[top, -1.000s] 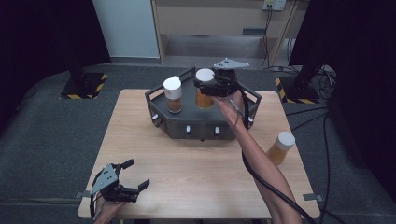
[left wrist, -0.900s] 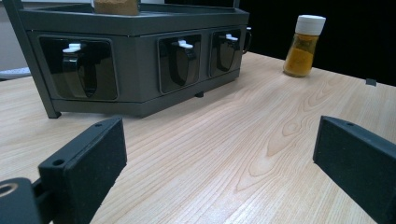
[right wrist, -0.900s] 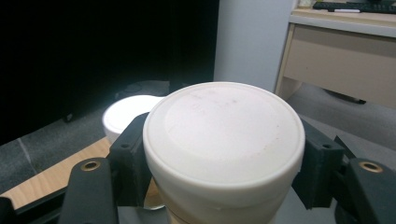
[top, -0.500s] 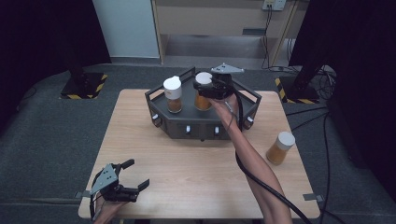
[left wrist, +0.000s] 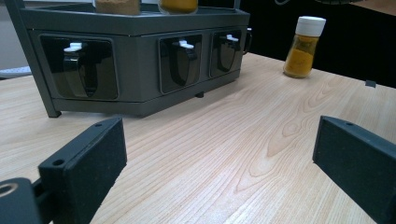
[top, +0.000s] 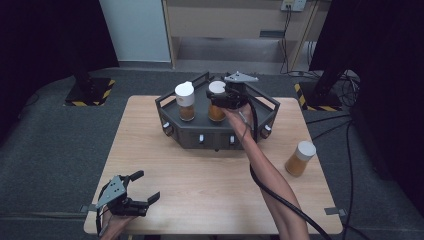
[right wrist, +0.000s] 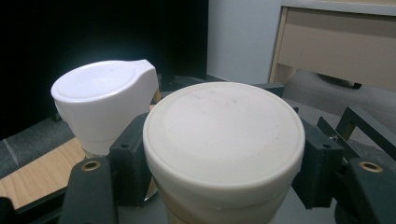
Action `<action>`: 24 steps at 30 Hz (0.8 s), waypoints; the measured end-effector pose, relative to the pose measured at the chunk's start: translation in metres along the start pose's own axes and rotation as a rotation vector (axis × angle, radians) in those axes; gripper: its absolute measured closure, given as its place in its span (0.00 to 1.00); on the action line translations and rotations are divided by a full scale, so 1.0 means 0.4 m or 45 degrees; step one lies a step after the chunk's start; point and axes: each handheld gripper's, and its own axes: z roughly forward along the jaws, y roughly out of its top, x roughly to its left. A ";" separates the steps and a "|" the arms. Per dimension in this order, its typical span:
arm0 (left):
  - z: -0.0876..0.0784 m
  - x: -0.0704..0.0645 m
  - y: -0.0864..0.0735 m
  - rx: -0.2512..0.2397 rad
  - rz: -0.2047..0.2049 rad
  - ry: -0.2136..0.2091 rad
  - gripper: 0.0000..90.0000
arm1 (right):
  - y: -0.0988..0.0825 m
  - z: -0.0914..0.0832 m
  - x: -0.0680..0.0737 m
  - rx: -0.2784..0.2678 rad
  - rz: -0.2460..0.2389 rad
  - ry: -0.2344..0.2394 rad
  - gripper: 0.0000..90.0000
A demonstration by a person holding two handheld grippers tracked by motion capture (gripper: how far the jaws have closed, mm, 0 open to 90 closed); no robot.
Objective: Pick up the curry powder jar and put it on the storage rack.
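A dark grey spice rack (top: pixel 215 132) stands at the back of the wooden table (top: pixel 210 180). On its top an orange-filled jar (top: pixel 216 112) with a round white cap (right wrist: pixel 224 135) stands upright, and my right gripper (top: pixel 218 95) is shut on that cap, one pad against each side. Beside it in the rack is a brown-filled jar (top: pixel 185 102) with a flip-spout white cap (right wrist: pixel 105 100). My left gripper (top: pixel 146 185) rests open at the table's near left corner, nothing between its jaws (left wrist: pixel 219 158).
A third jar (top: pixel 299 158) of yellow-orange powder with a white cap stands alone on the table's right side, also in the left gripper view (left wrist: pixel 304 46). The rack's front (left wrist: pixel 140 28) has three dark recessed windows. A cable trails along the right forearm.
My right gripper and the orange jar have sunk slightly onto the rack. The left gripper has stayed where it was.
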 end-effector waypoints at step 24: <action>0.000 -0.001 0.000 -0.001 0.003 -0.003 0.02 | -0.029 0.012 0.000 -0.008 -0.002 0.011 0.37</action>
